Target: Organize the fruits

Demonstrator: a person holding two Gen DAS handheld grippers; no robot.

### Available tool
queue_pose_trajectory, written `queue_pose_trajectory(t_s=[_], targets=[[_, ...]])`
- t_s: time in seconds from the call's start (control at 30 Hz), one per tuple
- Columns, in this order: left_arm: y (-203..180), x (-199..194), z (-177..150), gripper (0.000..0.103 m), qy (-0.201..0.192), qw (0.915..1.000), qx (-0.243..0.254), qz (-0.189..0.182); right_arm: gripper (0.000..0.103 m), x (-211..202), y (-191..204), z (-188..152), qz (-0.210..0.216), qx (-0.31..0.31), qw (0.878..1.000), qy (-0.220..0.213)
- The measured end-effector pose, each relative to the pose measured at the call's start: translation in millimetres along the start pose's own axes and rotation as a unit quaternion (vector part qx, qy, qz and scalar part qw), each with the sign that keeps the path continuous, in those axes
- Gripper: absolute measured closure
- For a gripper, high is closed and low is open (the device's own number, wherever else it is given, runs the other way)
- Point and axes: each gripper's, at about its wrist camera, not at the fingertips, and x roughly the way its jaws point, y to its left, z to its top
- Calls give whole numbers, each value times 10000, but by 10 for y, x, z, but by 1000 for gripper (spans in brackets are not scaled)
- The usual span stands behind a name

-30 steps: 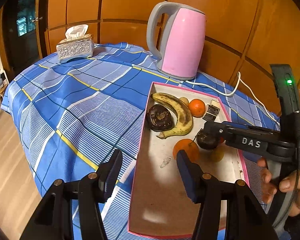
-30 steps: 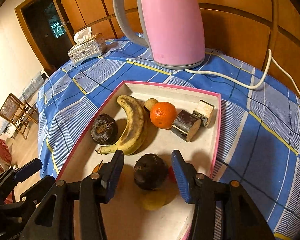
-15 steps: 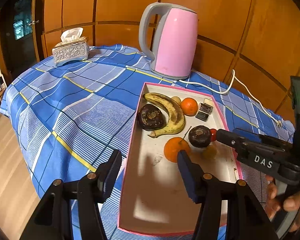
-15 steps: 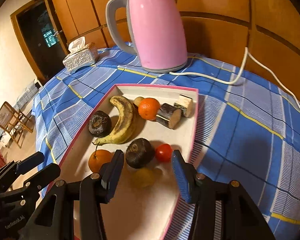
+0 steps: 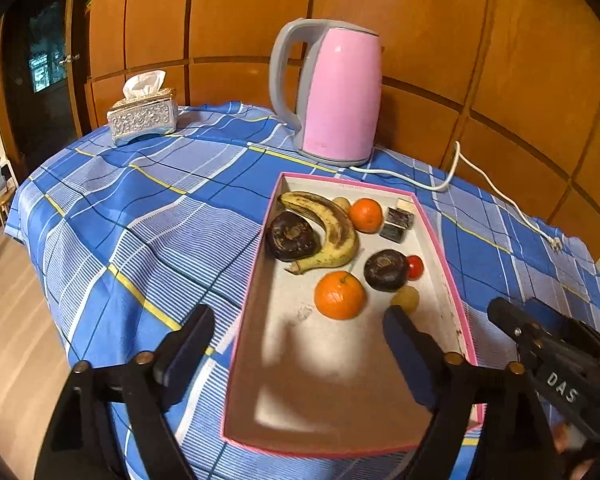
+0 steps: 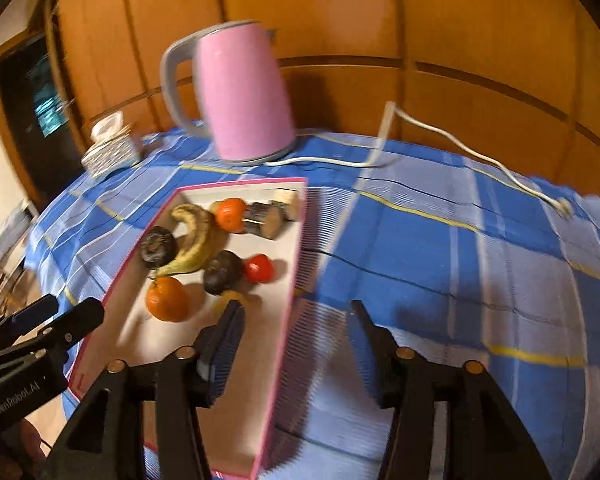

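A pink-rimmed tray (image 5: 256, 292) (image 6: 288, 300) on the blue checked tablecloth holds a banana (image 5: 332, 228) (image 6: 196, 236), two oranges (image 5: 340, 296) (image 5: 365, 215), two dark round fruits (image 5: 292, 236) (image 5: 386, 270), a small red fruit (image 5: 415, 267) (image 6: 259, 268), a yellow-green fruit (image 5: 406, 298) and two cut stem pieces (image 5: 398, 224). My left gripper (image 5: 298, 346) is open and empty over the tray's near end. My right gripper (image 6: 294, 344) is open and empty above the tray's right rim, and shows in the left wrist view (image 5: 504, 314).
A pink electric kettle (image 5: 336, 96) (image 6: 240, 96) stands behind the tray, its white cord (image 5: 480, 184) trailing right across the cloth. A silver tissue box (image 5: 144, 116) sits at the far left. Wood panelling is behind. The table edge drops to the floor at left.
Both grippers have pulled back and up from the fruit. The right gripper let go of the dark round fruit, which now rests in the tray, and swung right over the rim.
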Motion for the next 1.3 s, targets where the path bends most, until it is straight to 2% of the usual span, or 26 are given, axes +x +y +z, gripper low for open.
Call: queue_pose_trajectory(t_s=[0.17, 0.53, 0.8, 1.3], targets=[[-91, -89, -75, 1, -100, 9999, 73, 67, 40, -149, -15, -160, -292, 5, 9995, -83], [65, -133, -107, 0, -138, 9988, -263, 381, 40, -281, -41, -226, -828, 43, 9960, -322], [32, -204, -137, 0, -341, 9973, -262, 595, 40, -316, -58, -250, -753, 99, 9966, -321], [-24, -254, -152, 0, -462, 9973, -158, 540, 40, -349, -19, -285, -656, 28, 9972, -358]])
